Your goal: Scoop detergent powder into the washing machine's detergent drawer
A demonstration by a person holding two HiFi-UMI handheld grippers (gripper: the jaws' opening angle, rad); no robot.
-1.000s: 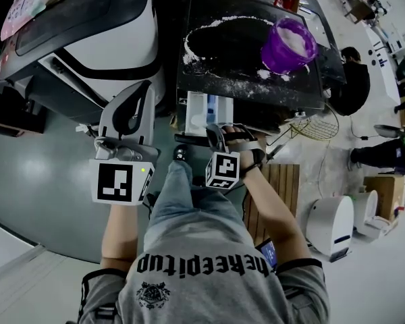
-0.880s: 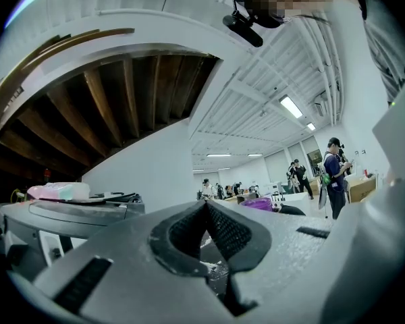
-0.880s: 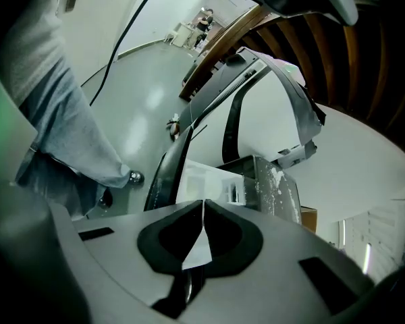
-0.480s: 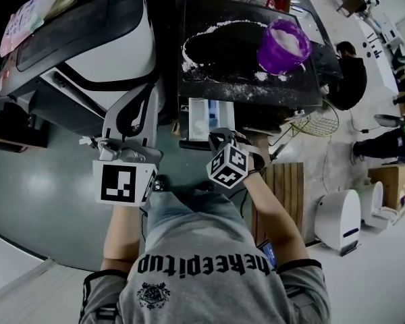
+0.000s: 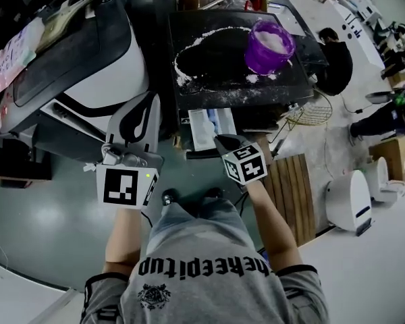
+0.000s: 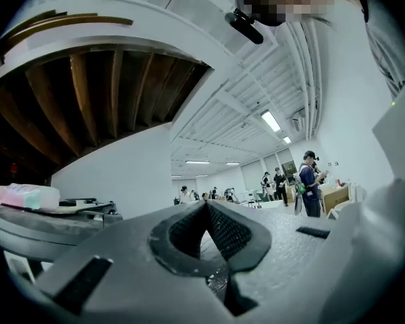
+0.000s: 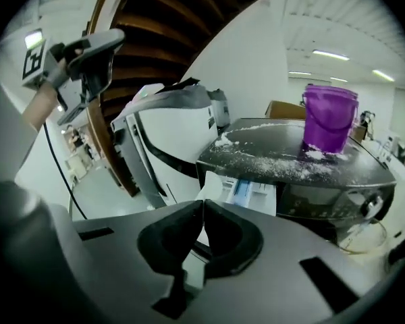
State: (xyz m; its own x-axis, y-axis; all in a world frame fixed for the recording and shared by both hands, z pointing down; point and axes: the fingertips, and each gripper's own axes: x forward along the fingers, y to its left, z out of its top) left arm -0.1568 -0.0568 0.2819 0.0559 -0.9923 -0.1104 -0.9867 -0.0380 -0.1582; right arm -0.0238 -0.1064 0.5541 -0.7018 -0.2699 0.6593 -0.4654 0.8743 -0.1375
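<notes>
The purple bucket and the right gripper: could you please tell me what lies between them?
Head view: the open detergent drawer, then the powder-dusted machine top, lie between right gripper and purple bucket.

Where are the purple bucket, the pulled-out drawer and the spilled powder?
purple bucket (image 5: pixel 264 61), head view, its side wall.
drawer (image 5: pixel 202 128), head view, its white compartment.
spilled powder (image 7: pixel 278 159), right gripper view, middle of the white scatter.
</notes>
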